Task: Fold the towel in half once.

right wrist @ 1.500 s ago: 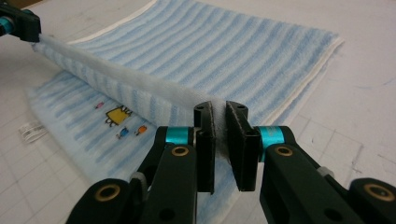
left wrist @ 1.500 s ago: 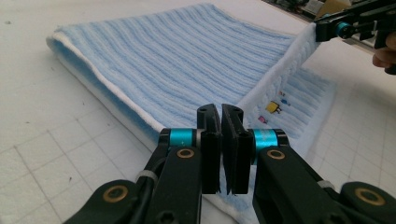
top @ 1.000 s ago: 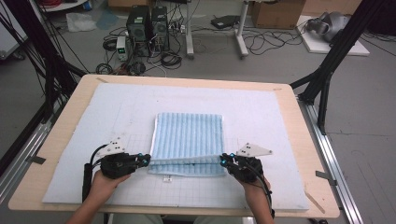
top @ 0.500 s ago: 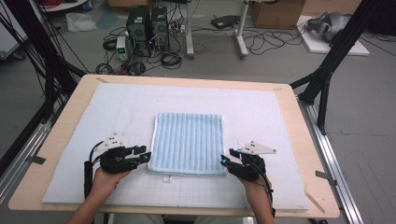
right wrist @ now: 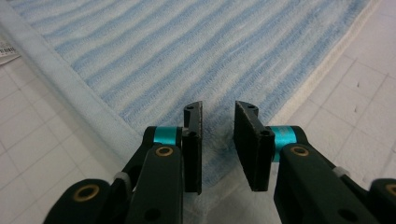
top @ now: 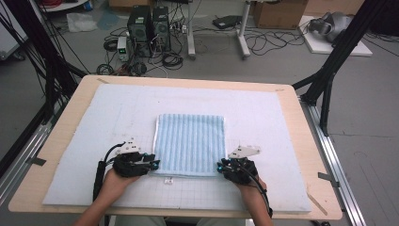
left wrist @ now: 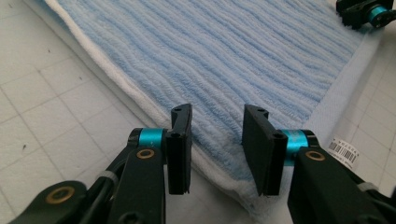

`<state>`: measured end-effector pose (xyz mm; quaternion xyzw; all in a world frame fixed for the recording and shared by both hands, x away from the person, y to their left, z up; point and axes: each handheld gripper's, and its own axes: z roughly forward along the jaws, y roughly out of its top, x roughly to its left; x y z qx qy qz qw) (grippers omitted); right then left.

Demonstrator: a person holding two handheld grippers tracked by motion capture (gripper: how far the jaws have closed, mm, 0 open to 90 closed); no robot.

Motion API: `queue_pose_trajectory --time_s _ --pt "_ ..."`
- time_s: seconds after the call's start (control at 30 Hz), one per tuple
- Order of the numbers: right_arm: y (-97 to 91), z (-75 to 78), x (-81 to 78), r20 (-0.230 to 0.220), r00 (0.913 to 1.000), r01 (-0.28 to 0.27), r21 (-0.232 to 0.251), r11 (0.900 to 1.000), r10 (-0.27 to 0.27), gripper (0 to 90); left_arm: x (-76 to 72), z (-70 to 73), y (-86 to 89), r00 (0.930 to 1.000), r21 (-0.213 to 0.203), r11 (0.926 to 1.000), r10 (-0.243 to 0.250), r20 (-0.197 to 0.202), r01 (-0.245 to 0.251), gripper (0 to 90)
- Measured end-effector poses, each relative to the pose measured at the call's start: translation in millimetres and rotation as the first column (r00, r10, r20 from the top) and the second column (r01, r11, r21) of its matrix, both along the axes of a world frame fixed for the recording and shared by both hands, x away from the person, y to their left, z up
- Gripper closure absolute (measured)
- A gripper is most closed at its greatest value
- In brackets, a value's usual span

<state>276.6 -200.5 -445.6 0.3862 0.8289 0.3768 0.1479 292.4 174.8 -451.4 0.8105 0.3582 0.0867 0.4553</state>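
A folded light-blue striped towel (top: 189,143) lies flat on the white gridded mat (top: 263,117). My left gripper (top: 153,165) is at the towel's near left corner, my right gripper (top: 221,165) at its near right corner. In the left gripper view the jaws (left wrist: 217,140) stand apart over the towel's (left wrist: 233,56) white-edged corner, pads clear of the cloth. They have just been closing. In the right gripper view the jaws (right wrist: 218,140) stand a little narrower over the towel's (right wrist: 187,46) other corner, also just closing, with cloth low between them and not pinched.
A small barcode tag (top: 168,179) sticks out from the towel's near edge. The mat covers a wooden table (top: 70,122). On the floor beyond are computer boxes (top: 148,26), cables and black frame legs (top: 329,70).
A second ago both grippers held the towel's near edge. They let it go and drew outward, the towel settled flat, and now both have come in to its near corners.
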Motion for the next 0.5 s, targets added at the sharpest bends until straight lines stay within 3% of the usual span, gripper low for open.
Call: queue_pose_trajectory --time_s 0.13,0.27,0.33,0.43,0.5 --pt "0.4 1.1 -5.3 -0.010 0.9998 -0.018 -0.018 0.9997 0.018 73.1 -6.2 2.4 1.3 0.9995 0.046 0.9984 -0.032 0.007 0.031 64.0" --pt "-0.2 2.6 -8.7 -0.014 0.9991 -0.041 -0.025 0.9989 0.040 68.3 -9.8 5.3 5.3 0.9990 0.056 0.9976 -0.039 -0.022 0.040 63.0" --pt "-1.6 5.0 -6.3 -0.016 0.9989 -0.044 0.005 0.9990 0.044 64.1 -7.0 7.3 7.0 0.9993 0.038 0.9988 -0.030 -0.023 0.031 61.4" --pt "-7.1 12.9 0.5 0.029 0.9993 -0.028 0.097 0.9949 0.025 62.4 5.5 13.9 13.3 0.9998 -0.067 0.9976 0.016 0.011 -0.015 57.7" --pt "-10.8 17.3 7.0 0.056 0.9984 -0.012 0.132 0.9912 0.005 60.6 14.5 17.0 16.5 0.9990 -0.109 0.9940 0.020 0.041 -0.015 55.9"
